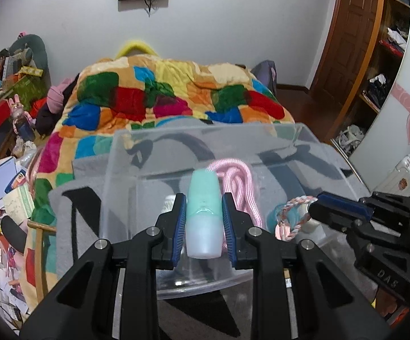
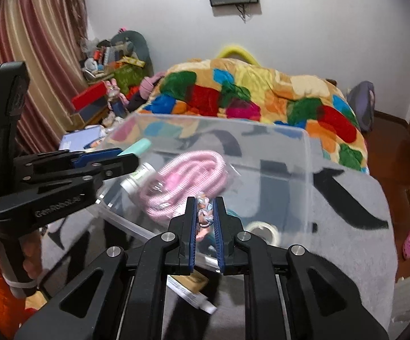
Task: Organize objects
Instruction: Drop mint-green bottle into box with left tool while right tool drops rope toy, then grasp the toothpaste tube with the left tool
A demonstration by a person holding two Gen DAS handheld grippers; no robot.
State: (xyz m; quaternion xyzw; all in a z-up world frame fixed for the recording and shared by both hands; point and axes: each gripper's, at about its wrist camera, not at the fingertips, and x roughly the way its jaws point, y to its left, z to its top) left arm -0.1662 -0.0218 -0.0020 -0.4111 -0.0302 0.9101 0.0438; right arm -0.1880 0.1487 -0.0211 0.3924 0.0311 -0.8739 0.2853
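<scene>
My left gripper [image 1: 203,198] is shut on a mint-green bottle [image 1: 203,221] and holds it over the near rim of a clear plastic bin [image 1: 125,164]. My right gripper [image 2: 205,202] is shut on a braided pink, white and blue bracelet [image 2: 205,212], above the same bin [image 2: 304,170]. In the left wrist view the bracelet [image 1: 293,212] hangs from the right gripper [image 1: 314,206] at the right. The left gripper [image 2: 125,155] with the bottle's tip [image 2: 137,146] shows at the left of the right wrist view. A coiled pink cord [image 2: 176,181] lies in the bin.
The bin also holds a white tube [image 2: 139,175] and a roll of tape [image 2: 263,231]. It stands on a grey cloth with black marks [image 2: 346,198]. A colourful patchwork blanket [image 1: 162,93] covers the bed behind. A white tube [image 2: 190,297] lies under my right gripper. Clutter fills the left side [image 1: 3,170].
</scene>
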